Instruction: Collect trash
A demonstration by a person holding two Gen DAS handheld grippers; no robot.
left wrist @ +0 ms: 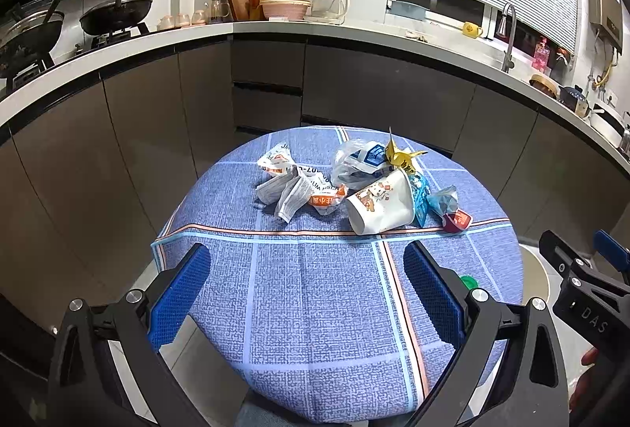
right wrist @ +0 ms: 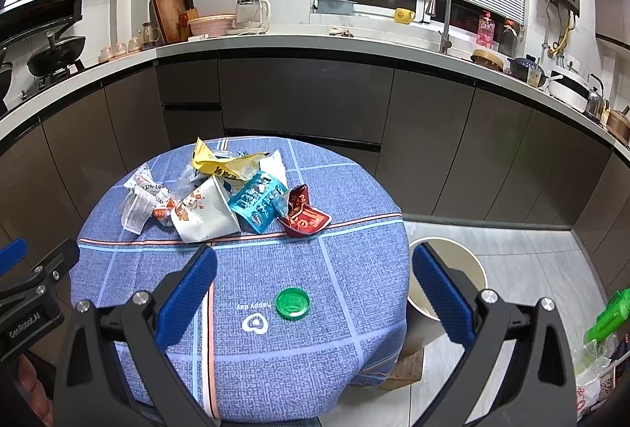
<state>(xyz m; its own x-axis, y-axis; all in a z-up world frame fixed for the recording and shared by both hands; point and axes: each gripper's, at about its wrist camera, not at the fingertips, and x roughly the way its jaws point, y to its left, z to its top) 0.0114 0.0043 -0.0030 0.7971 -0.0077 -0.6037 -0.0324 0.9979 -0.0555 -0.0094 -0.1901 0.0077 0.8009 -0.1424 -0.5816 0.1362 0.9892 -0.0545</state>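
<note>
Claws both wide and empty, left claw (left wrist: 307,293) and right claw (right wrist: 315,293) above near counter (right wrist: 275,368) edge; trash (right wrist: 220,191) heaped at far side, cap (right wrist: 292,303) nearer, bin (right wrist: 449,281) right: approach low, pinch one piece.

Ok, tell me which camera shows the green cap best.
The right wrist view: the green cap lies whole on the tablecloth, between the open right gripper's fingers. The left wrist view shows only a sliver behind a finger.
</note>
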